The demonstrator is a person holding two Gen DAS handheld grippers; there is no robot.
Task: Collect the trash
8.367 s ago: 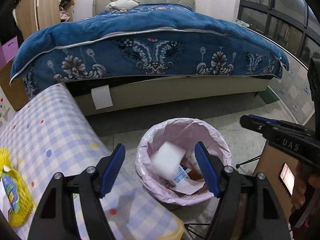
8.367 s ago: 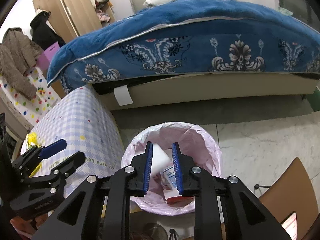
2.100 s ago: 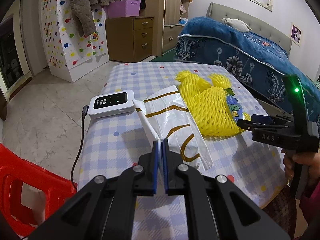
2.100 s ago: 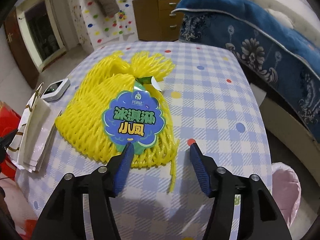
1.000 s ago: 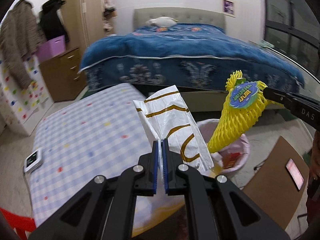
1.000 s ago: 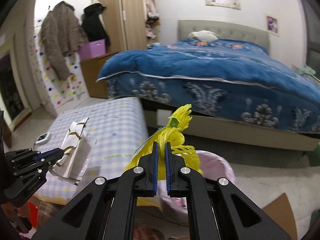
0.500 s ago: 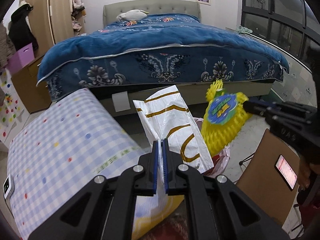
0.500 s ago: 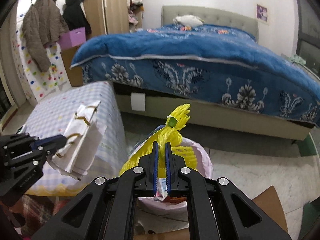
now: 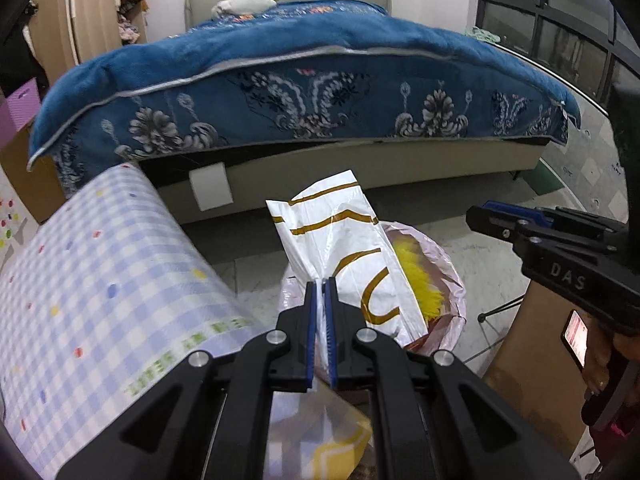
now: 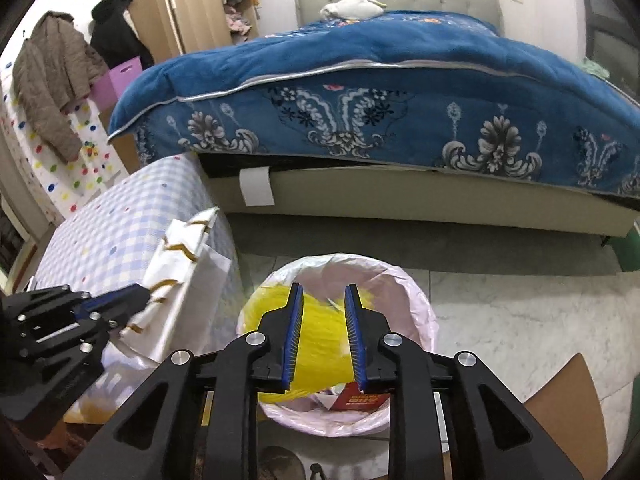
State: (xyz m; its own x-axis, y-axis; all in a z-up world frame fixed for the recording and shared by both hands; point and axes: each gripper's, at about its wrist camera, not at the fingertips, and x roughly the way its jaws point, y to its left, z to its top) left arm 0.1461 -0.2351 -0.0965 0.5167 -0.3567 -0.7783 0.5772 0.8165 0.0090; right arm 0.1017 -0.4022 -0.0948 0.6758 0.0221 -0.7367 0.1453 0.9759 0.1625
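My left gripper [image 9: 320, 286] is shut on a white paper bag with gold stripes [image 9: 344, 248] and holds it above the near rim of a trash bin with a pink liner [image 9: 452, 276]. From the right wrist view the bag [image 10: 188, 280] hangs left of the bin [image 10: 416, 296]. My right gripper [image 10: 322, 300] is open and empty above the bin. The yellow foam net [image 10: 320, 340] lies inside the bin, also seen in the left wrist view [image 9: 416, 276]. Other trash lies under it.
A table with a blue checked cloth [image 9: 92, 280] stands left of the bin. A bed with a blue blanket [image 9: 304, 80] fills the back. A brown cardboard box [image 9: 532, 360] with a phone [image 9: 576, 336] on it stands right of the bin.
My right gripper has opened and the yellow foam net has dropped into the bin. My left gripper has carried the paper bag closer over the bin.
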